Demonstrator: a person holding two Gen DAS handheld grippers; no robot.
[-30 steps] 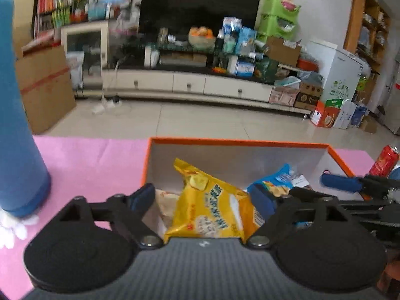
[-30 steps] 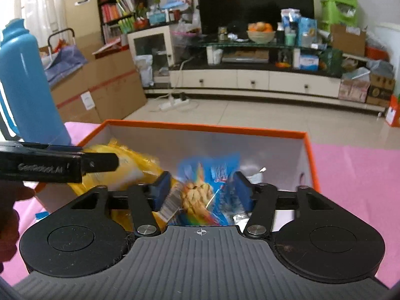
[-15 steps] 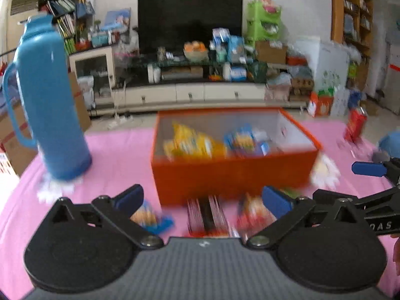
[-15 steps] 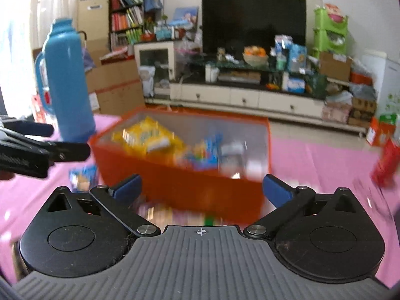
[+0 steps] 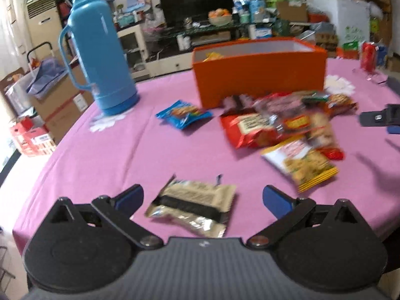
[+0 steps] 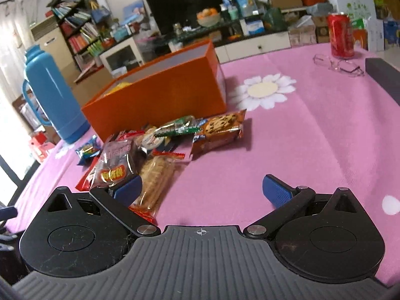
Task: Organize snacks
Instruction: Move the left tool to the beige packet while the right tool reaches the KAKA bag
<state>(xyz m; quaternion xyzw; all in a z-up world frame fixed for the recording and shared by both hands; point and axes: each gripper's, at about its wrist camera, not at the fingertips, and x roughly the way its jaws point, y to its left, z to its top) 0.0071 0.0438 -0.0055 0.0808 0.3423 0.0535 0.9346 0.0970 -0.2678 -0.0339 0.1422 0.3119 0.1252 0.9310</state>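
Observation:
An orange box [image 5: 260, 75] [image 6: 160, 100] stands on the pink tablecloth with a yellow bag showing inside. Loose snacks lie in front of it: a blue packet [image 5: 183, 113], a red packet [image 5: 252, 127], a yellow-edged packet [image 5: 302, 165], a cookie packet [image 6: 220, 127] and a cracker packet [image 6: 155, 175]. My left gripper [image 5: 202, 198] is open above a beige and silver packet [image 5: 192, 207], which lies between its fingers untouched. My right gripper [image 6: 202, 190] is open over bare cloth, with its left finger in front of the cracker packet.
A tall blue thermos [image 5: 97, 50] [image 6: 50, 95] stands left of the box. At the far right are a red can [image 6: 341, 35], a pair of glasses [image 6: 340, 65] and a dark block [image 6: 382, 75]. A flower coaster [image 6: 262, 90] lies right of the box.
Both grippers were over the box, the left around a yellow bag and the right around a blue packet. They opened wide, left the bags inside and pulled back to the near side of the table.

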